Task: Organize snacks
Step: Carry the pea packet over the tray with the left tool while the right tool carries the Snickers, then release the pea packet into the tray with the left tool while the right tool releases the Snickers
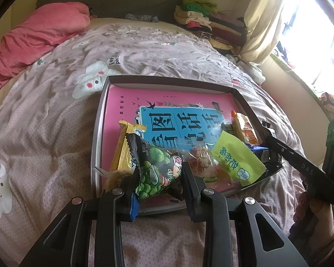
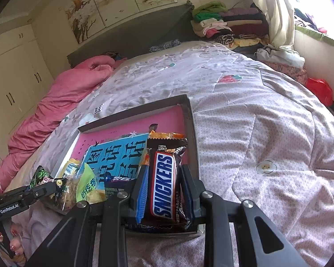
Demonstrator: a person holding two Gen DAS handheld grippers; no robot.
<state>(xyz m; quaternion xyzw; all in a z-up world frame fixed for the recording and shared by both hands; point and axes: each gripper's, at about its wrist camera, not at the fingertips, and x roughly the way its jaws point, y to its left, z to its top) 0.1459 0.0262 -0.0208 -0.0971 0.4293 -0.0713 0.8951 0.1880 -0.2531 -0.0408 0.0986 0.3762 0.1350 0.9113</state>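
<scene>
**Inspector A:** Landmark is the shallow grey cardboard tray lying on the floral quilt. State the left side.

**Inspector B:** The left gripper sits at the tray's near edge, its two fingers pinching a black packet of green peas. The packet stands between the pads, partly over the tray's near-left corner. A gold-edged wrapper lies just beside it, inside the tray.

**Inspector A:** And the right?

**Inspector B:** The right gripper is over the tray's near-right corner, jaws pressed onto a Snickers bar. The bar runs lengthwise between the fingers, label up, its far end pointing into the tray alongside the right wall.

**Inspector A:** Remaining contents?

**Inspector B:** A pink book with a blue title panel covers the tray floor. On its near half: a lime-green sachet, a clear-wrapped pastry and an orange packet against the right wall. The far half of the book is uncovered.

**Inspector A:** Surroundings?

**Inspector B:** A pink duvet is bunched well beyond the tray's far-left corner; folded clothes are stacked beyond its far-right.
</scene>
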